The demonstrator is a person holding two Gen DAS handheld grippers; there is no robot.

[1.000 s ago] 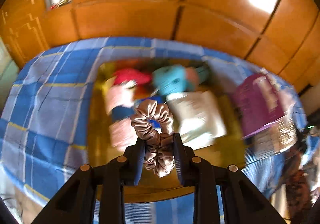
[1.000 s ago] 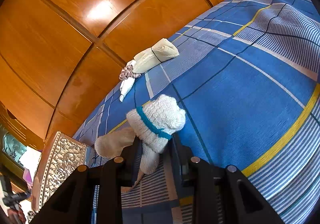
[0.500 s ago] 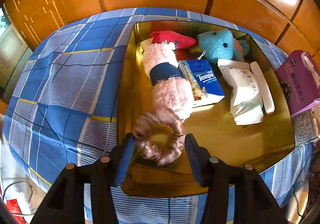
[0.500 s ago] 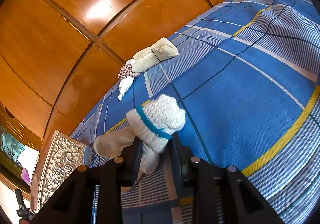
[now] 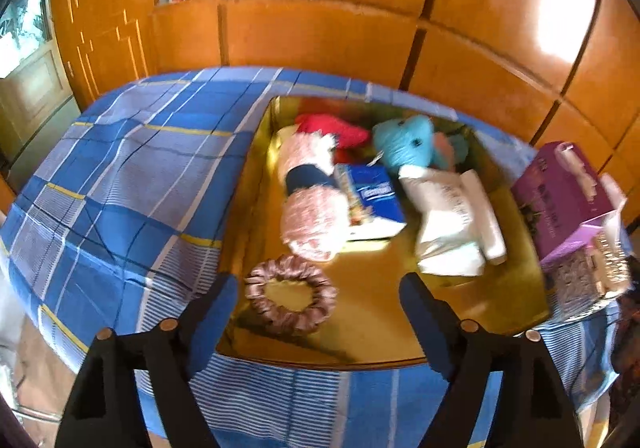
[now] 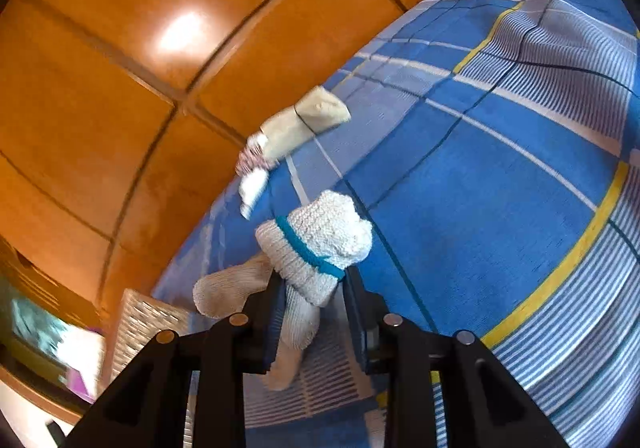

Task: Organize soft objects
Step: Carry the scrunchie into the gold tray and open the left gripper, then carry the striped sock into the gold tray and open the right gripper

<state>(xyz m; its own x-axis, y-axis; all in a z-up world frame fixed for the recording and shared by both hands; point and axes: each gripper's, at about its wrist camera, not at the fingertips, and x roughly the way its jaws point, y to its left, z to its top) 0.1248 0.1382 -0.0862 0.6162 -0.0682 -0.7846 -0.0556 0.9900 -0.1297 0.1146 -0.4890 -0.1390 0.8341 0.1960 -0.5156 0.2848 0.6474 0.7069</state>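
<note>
The left tool (image 5: 316,312) is opening, its jaws spread wide above the near end of the gold tray (image 5: 500,328), with nothing pressed between them. The pink scrunchie (image 5: 291,294) lies flat on the tray floor by the near left corner, free of both pads, so the release looks complete. To finish the step well, the left tool should lift straight up and back over the near rim, keeping the left pad clear of the scrunchie's ruffled edge so the ring is not dragged out.

The right tool (image 6: 310,312) is clenched on a white knitted sock with a teal band (image 6: 316,240), held above the blue checked bed cover (image 6: 500,187). That sock is probably next for the tray.

The far half of the tray is crowded: a fluffy pink sock (image 5: 312,203), a red item (image 5: 332,127), a turquoise plush toy (image 5: 408,139), a blue tissue pack (image 5: 372,203) and a white packet (image 5: 448,224). Bare floor remains along the near edge, right of the scrunchie. A purple box (image 5: 560,195) stands just outside the tray's right side, where it could snag an incoming arm. A beige sock bundle (image 6: 296,127) waits near the bed's far edge by the wooden panels (image 6: 120,87).
</note>
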